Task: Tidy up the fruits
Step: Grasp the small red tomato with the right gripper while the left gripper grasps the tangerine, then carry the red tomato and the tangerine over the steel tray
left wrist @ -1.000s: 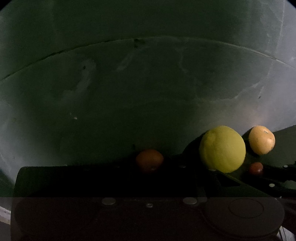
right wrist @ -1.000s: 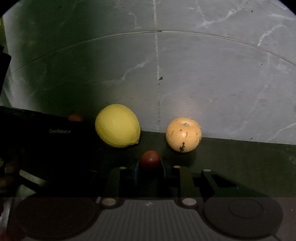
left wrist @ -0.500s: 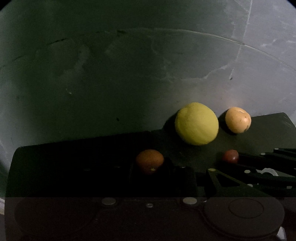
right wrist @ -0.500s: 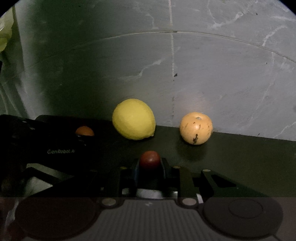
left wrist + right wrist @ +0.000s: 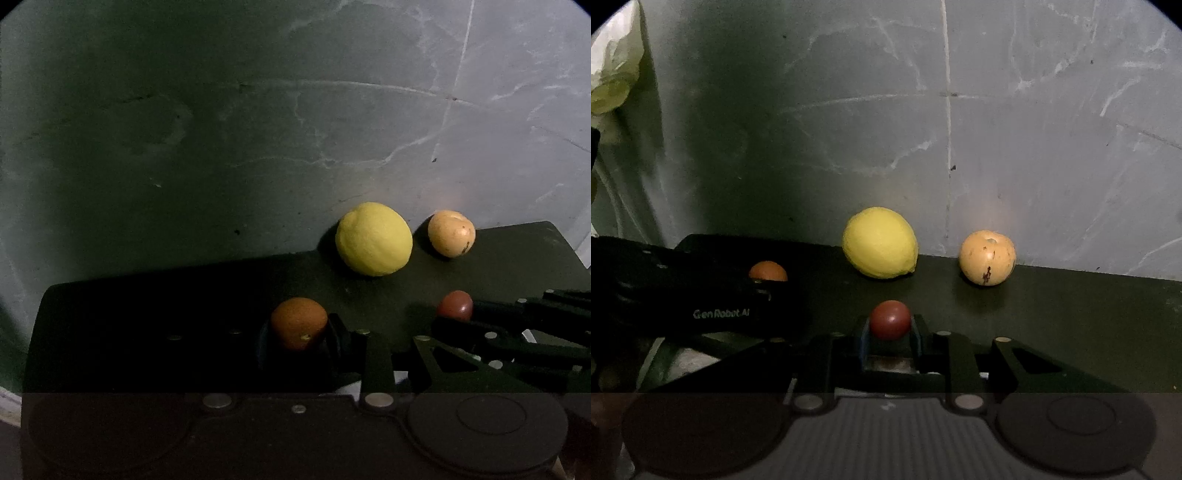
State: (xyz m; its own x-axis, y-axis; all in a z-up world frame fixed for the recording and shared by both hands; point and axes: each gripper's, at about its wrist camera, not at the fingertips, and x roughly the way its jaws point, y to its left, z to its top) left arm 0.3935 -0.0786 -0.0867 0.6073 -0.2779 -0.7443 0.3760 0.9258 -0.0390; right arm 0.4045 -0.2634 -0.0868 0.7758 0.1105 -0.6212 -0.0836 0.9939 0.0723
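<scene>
A yellow lemon (image 5: 373, 239) (image 5: 880, 242) and a pale orange spotted fruit (image 5: 451, 233) (image 5: 987, 257) rest at the far edge of a dark mat (image 5: 517, 258) (image 5: 1071, 306). My left gripper (image 5: 298, 325) is shut on a small orange fruit (image 5: 299, 323), whose top also shows at the left of the right wrist view (image 5: 768, 272). My right gripper (image 5: 889, 321) is shut on a small dark red fruit (image 5: 889, 319), seen at the right in the left wrist view (image 5: 454, 305). Both held fruits hover over the mat, nearer than the lemon.
The mat lies on a grey marble floor (image 5: 258, 147) (image 5: 1034, 147) with white veins and tile seams. A crumpled pale bag (image 5: 613, 74) sits at the far left in the right wrist view. The left gripper's black body (image 5: 701, 295) fills the left side there.
Both grippers have pulled back or risen with their fruits still held. The lemon and the spotted fruit now sit higher and farther off in both views, with more of the mat showing.
</scene>
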